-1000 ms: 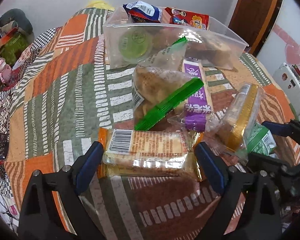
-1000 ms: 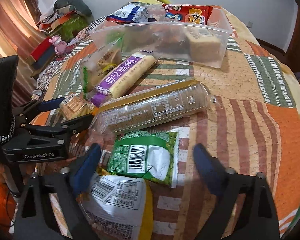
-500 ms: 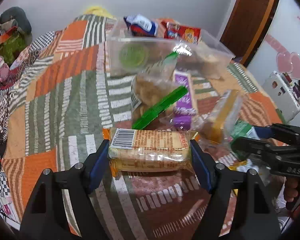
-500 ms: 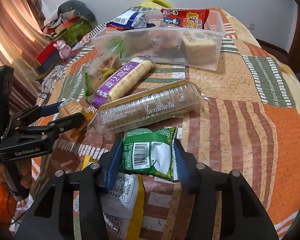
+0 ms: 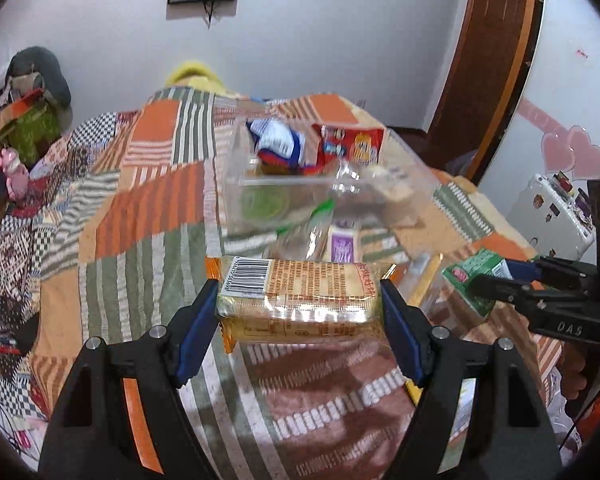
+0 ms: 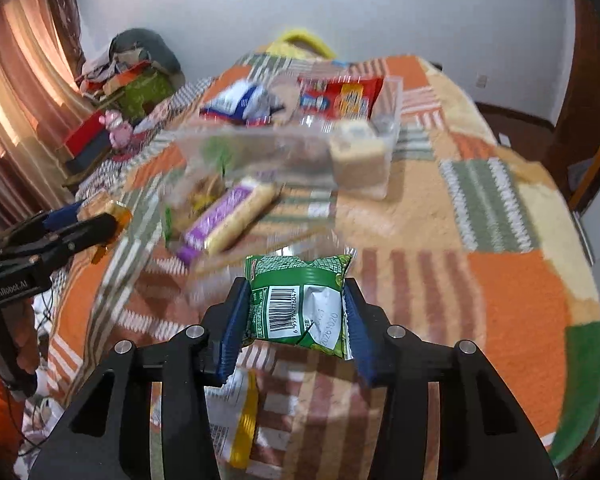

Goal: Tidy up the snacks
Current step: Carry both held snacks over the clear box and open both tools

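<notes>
Left gripper (image 5: 300, 304) clenches cracker pack (image 5: 300, 300) | right gripper (image 6: 296, 304) grips green packet (image 6: 298, 300) | you – stay level – clear the clear bin (image 5: 236, 184) rim.

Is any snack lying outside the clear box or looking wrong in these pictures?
Yes. The purple-label roll and a white and yellow bag lie on the blanket, outside the clear box. The blue and white bag pokes above its rim. No visible spill or tear.
</notes>
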A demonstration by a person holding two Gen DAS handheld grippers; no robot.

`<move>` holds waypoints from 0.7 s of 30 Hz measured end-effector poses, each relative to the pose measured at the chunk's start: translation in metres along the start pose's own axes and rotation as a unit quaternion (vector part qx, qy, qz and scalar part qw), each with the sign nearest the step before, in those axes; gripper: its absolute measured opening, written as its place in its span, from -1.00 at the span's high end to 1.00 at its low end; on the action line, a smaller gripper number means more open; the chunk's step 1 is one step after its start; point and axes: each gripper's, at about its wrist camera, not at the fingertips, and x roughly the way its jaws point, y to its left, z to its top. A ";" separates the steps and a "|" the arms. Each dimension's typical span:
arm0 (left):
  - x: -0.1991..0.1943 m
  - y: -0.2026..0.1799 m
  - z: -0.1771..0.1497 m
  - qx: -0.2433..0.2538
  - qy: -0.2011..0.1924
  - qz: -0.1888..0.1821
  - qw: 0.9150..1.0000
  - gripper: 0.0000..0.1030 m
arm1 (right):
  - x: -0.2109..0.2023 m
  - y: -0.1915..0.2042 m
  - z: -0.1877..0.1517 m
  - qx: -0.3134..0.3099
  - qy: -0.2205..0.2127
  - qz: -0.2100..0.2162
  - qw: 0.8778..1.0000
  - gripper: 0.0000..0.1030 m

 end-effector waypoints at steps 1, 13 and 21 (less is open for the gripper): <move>0.000 -0.001 0.003 0.000 -0.003 -0.001 1.000 -0.48 | -0.003 -0.001 0.005 0.001 -0.007 0.000 1.000 0.17; 0.019 -0.015 0.054 0.003 -0.037 -0.003 0.999 -0.48 | -0.010 -0.014 0.056 0.007 -0.073 -0.010 0.997 0.17; 0.063 -0.011 0.082 0.002 -0.021 0.007 1.000 -0.48 | 0.008 -0.024 0.087 0.018 -0.087 -0.013 0.996 0.17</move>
